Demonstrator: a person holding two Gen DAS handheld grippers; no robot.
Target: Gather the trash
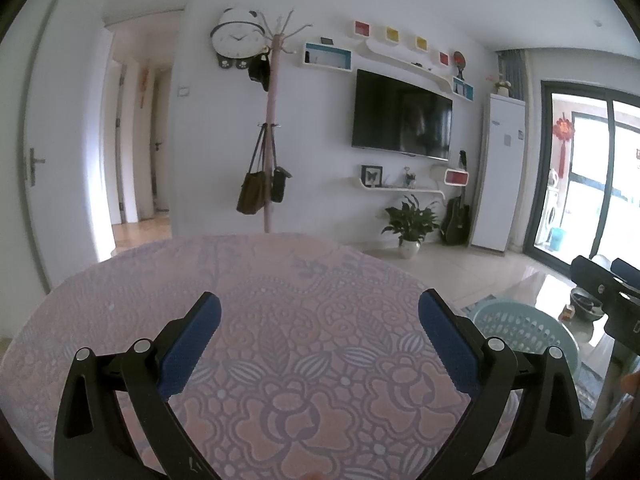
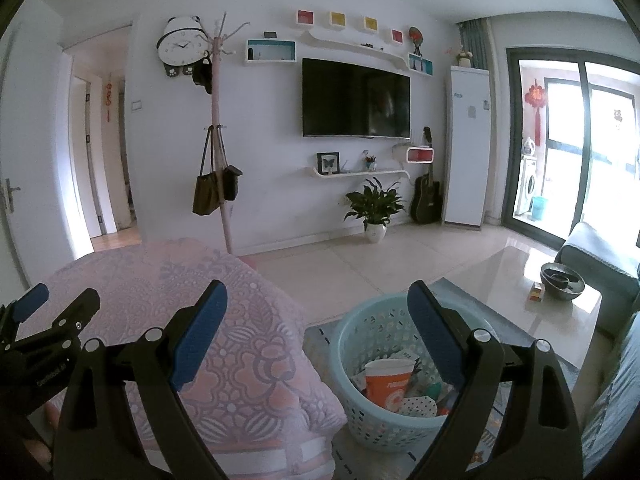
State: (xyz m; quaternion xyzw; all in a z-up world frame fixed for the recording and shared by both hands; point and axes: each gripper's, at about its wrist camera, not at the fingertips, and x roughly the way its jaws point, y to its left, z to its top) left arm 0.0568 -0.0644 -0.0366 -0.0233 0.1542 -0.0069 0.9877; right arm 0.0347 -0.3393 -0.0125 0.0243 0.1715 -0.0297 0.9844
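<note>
The left gripper [image 1: 320, 316] hangs over a surface draped in a pink cloth [image 1: 280, 320] with a flower pattern, its jaws spread wide with nothing between them but the cloth below. The right gripper [image 2: 317, 312] is just as wide open and holds nothing; its left finger is over the edge of the pink cloth [image 2: 240, 360] and its right finger over a pale blue basket [image 2: 360, 412] that stands on the floor just beside the draped surface. The basket holds the trash: an orange and white paper cup [image 2: 386, 382] lying tilted, with other wrappers and scraps [image 2: 418, 404] packed around it. In the left wrist view only the basket's rim [image 1: 520, 320] shows, past the right finger. The left gripper also shows at the far left of the right wrist view [image 2: 48, 316], beside the right one and over the same cloth. Past the basket, a glossy low table [image 2: 520, 300] carries a dark bowl [image 2: 562, 280] and a small box [image 2: 537, 291]. Against the far wall are a television [image 2: 356, 98], a coat stand [image 2: 220, 140] with bags on it, a potted plant [image 2: 374, 208] and a guitar [image 2: 427, 196].
</note>
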